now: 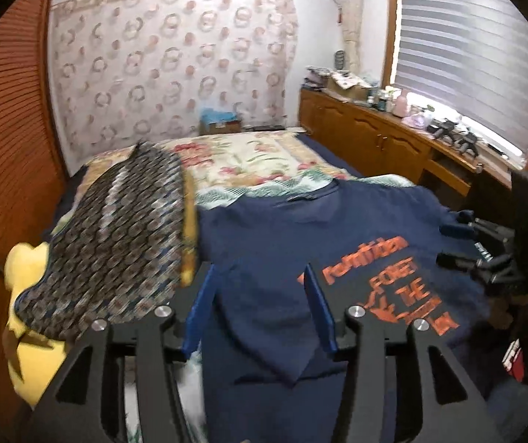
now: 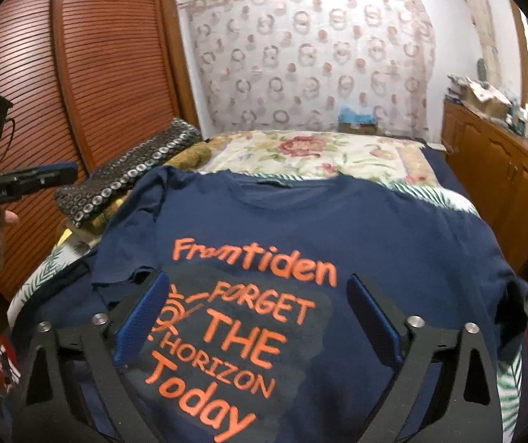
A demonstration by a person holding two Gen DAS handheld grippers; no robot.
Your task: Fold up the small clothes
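Note:
A navy T-shirt (image 2: 300, 229) with orange lettering lies front up on the bed, collar toward the far wall. Its left sleeve (image 1: 264, 317) is folded inward over the body. In the left wrist view my left gripper (image 1: 260, 288) hovers open just above that sleeve, and its blue pads press on nothing. My right gripper (image 2: 258, 284) stands wide open over the printed text, nothing between its fingers. The right gripper (image 1: 452, 243) also shows at the shirt's right edge. The left gripper (image 2: 66, 173) shows at the left, held by a hand.
A dark patterned cloth (image 1: 123, 229) lies folded left of the shirt, on yellow fabric (image 1: 31, 332). The floral bedspread (image 2: 319, 155) stretches beyond the collar. A louvred wooden wardrobe (image 2: 90, 74) stands on the left, and a cluttered wooden cabinet (image 1: 374, 136) runs under the window on the right.

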